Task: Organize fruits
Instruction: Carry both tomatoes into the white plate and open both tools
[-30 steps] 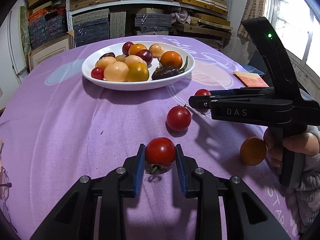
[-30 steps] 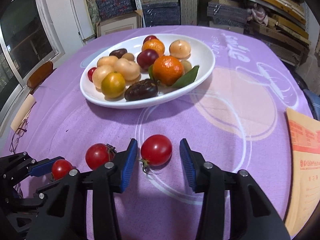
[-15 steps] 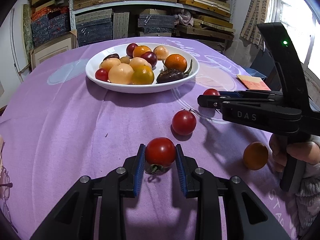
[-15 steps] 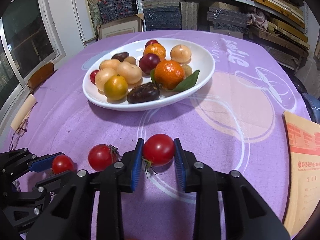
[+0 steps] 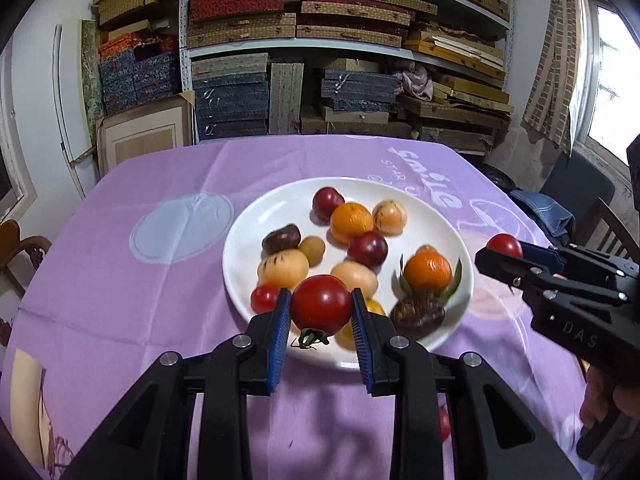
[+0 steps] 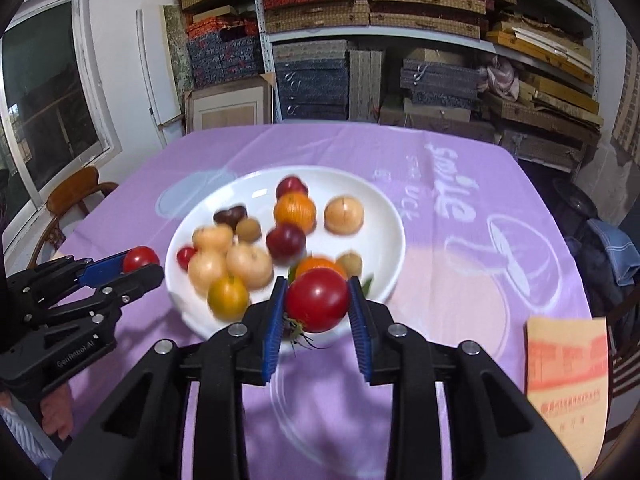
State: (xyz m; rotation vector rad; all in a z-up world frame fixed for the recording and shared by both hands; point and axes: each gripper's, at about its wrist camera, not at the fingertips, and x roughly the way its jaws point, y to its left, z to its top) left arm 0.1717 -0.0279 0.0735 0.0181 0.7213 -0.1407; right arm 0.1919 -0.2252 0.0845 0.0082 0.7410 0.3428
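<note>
Left view: left gripper (image 5: 321,316) clamped on a red tomato (image 5: 321,305), raised over the near rim of the plate (image 5: 256,220) of fruit; right gripper (image 5: 505,255) right of the plate, gripping its own tomato (image 5: 503,245)

Right view: right gripper (image 6: 317,312) pinching that tomato (image 6: 317,300) above the plate's (image 6: 384,216) near rim; left gripper (image 6: 138,267) left of the plate

The left gripper (image 5: 321,334) is a matte black plastic frame of angular, triangulated struts, dotted with round silver screws and tipped with ribbed blue pads (image 5: 279,340); seen from the right wrist camera, its side carries small pale "GenRobot AI" lettering. The right gripper (image 6: 317,328) has the same black struts, silver screws and blue ribbed pads (image 6: 272,336), with "DAS" embossed on its flank. Bare skin of the person's left hand (image 6: 54,416) shows beside a pale striped sleeve (image 6: 24,434).
</note>
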